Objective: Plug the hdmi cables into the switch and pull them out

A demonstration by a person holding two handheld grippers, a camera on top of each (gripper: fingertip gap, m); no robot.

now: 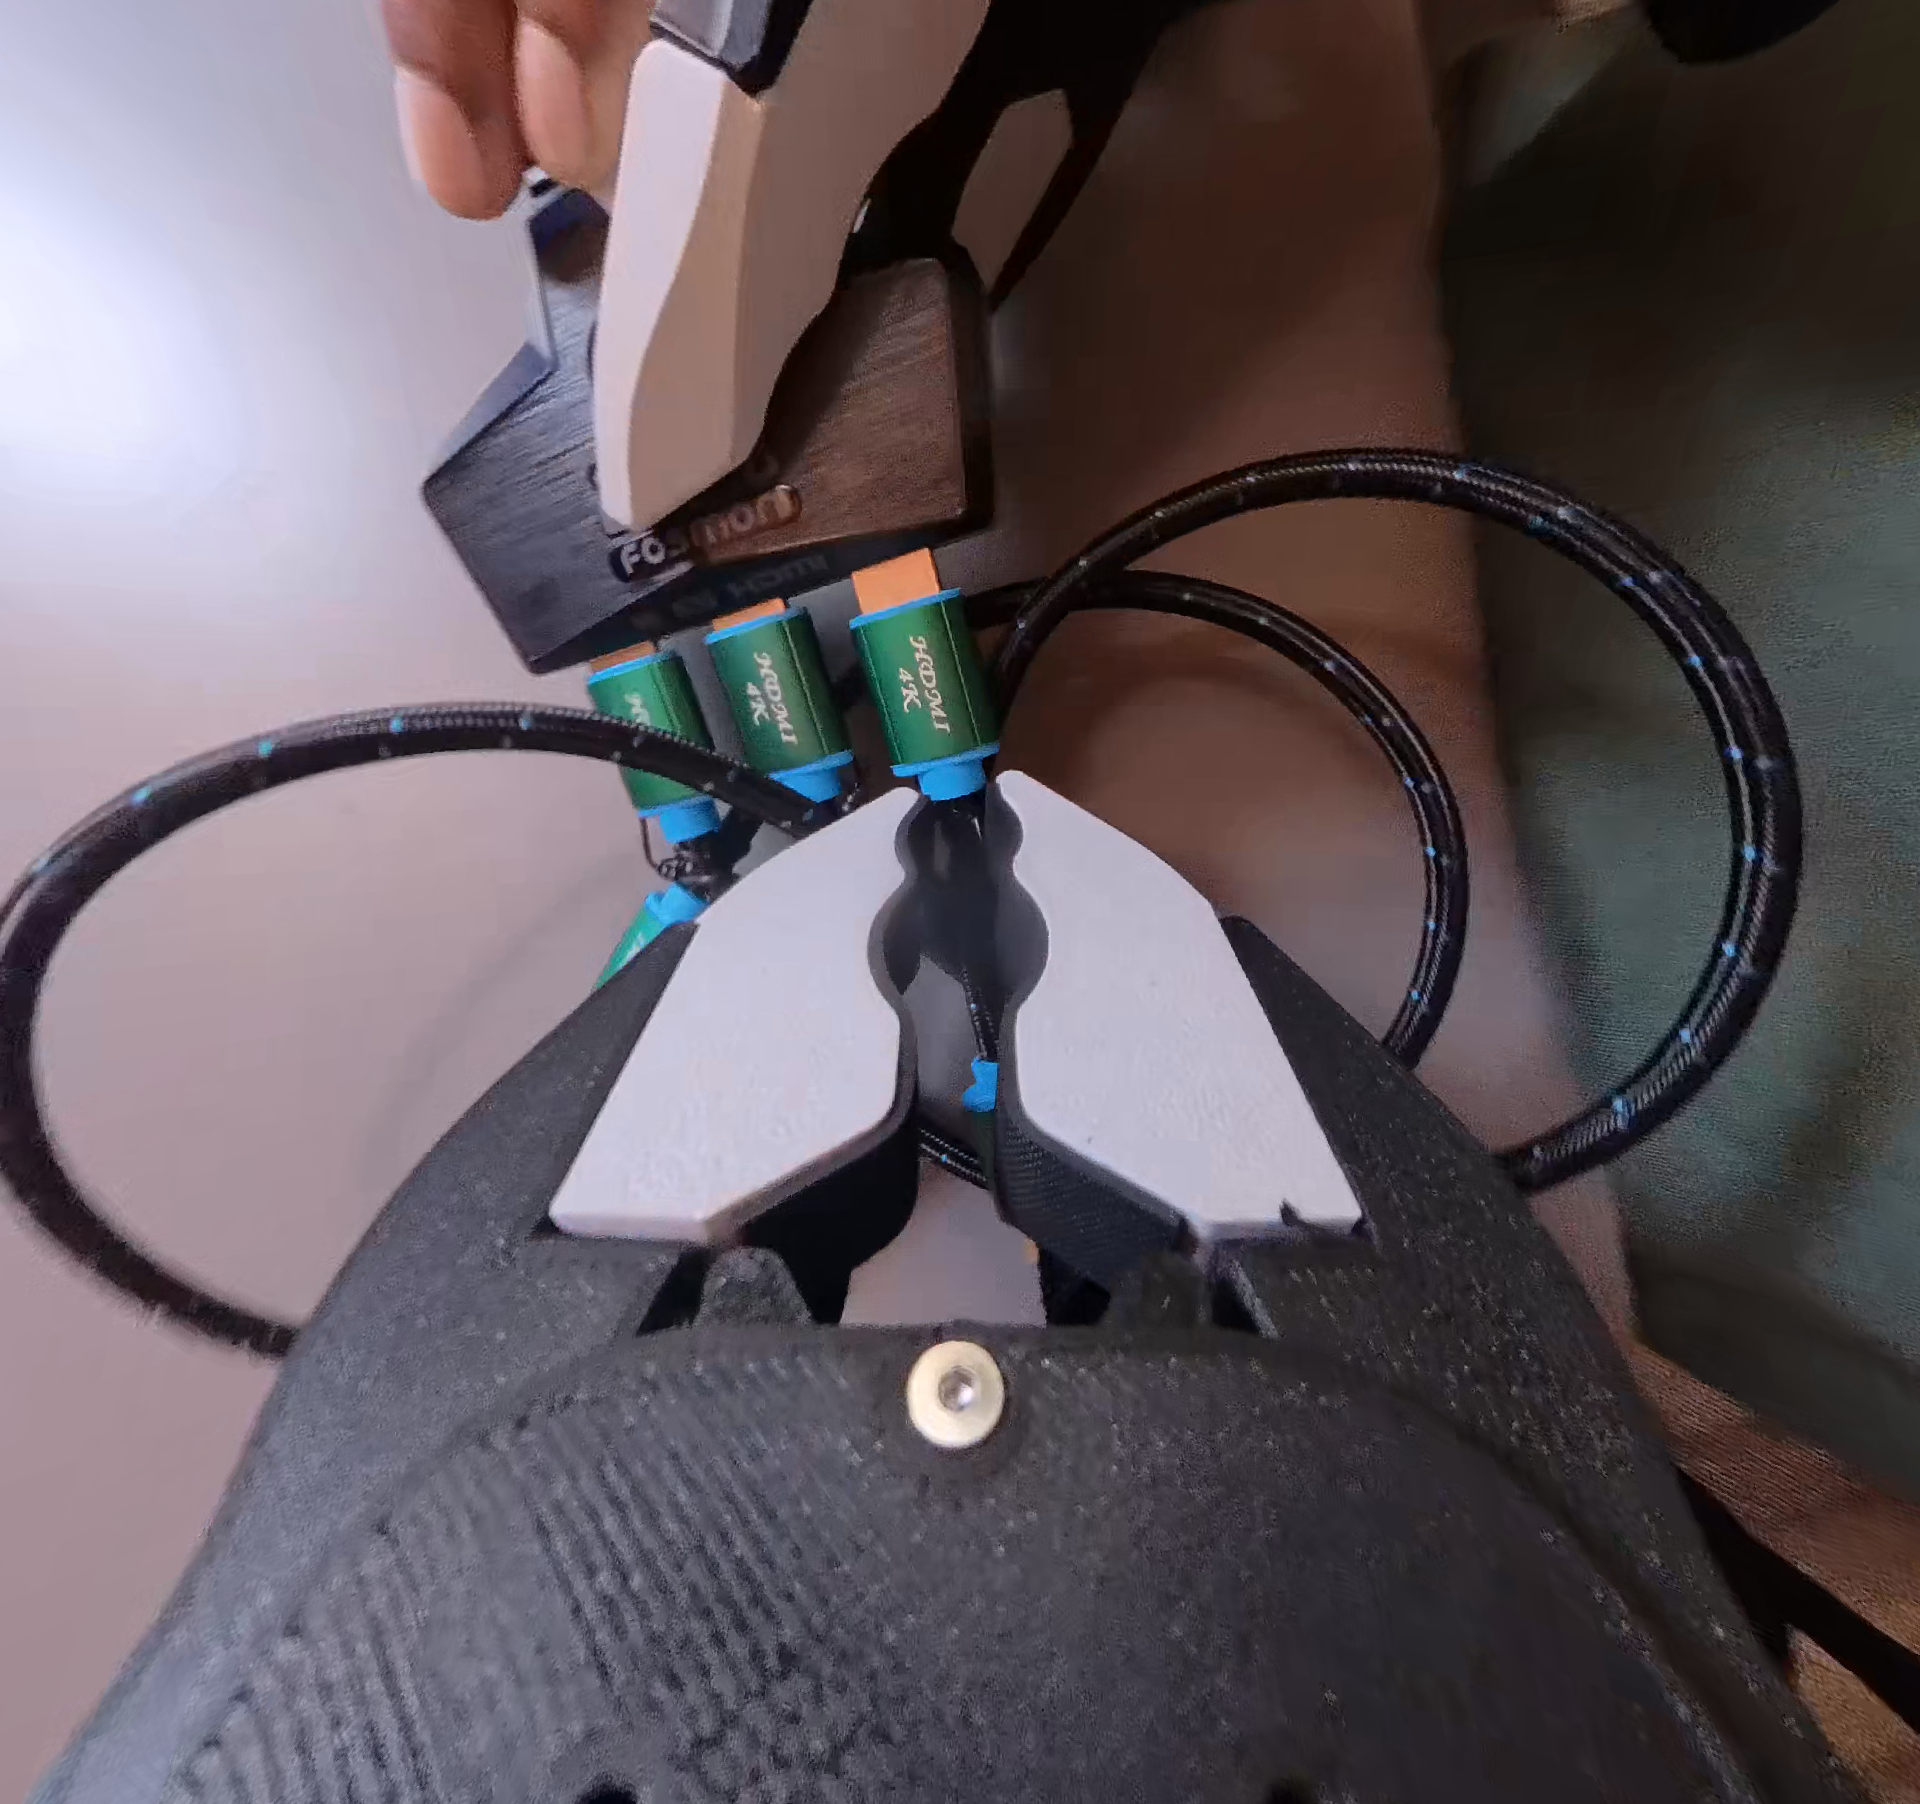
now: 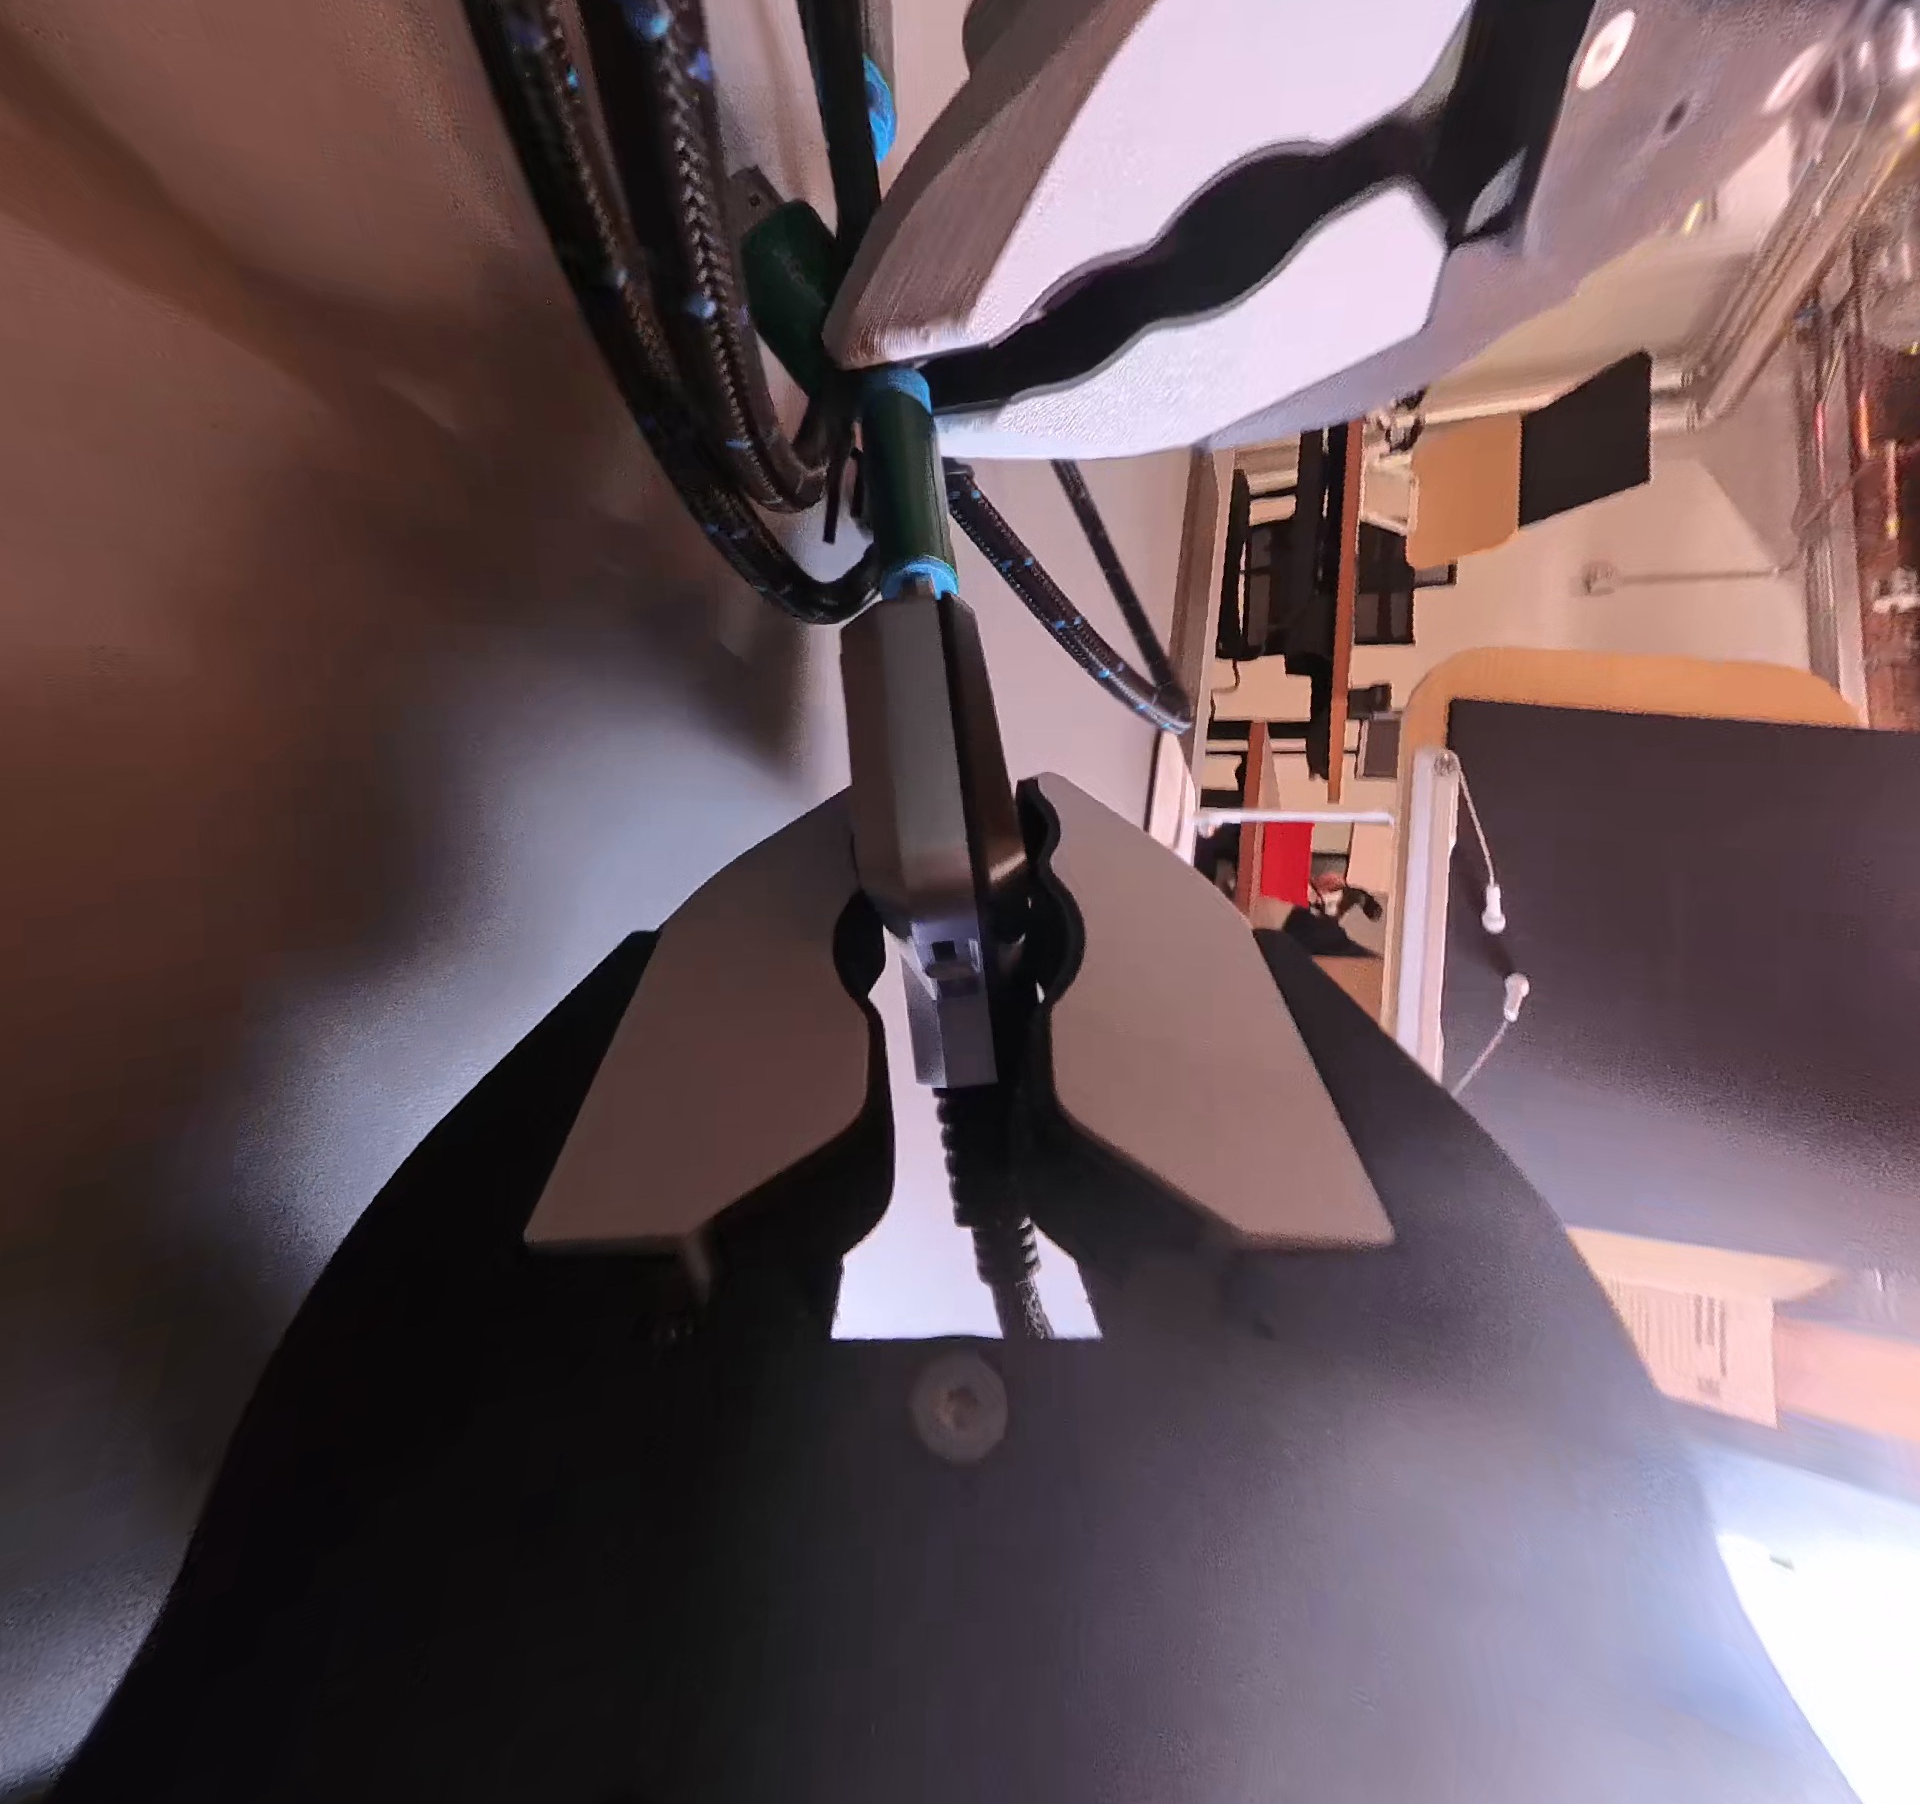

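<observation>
Pale tabletop lies behind both views, with a cluttered room far right in the right wrist view. At the centre is a dark switch box, held by the right gripper, whose jaws are partly closed with the pads pressed on the box's two flat faces; seen edge-on there, the box has a braided lead leaving its near end. In the left wrist view the same gripper clamps the box from the far side, with a hand behind it. Three green plugs sit along the box's near edge: the left plug and middle plug are seated, while the right plug shows more of its orange tip, short of the box. The left gripper is nearly closed, its pads pinching the black braided cable just behind the right plug's blue collar. Cable loops spread left and right of the plugs. A green cloth lies far right.
</observation>
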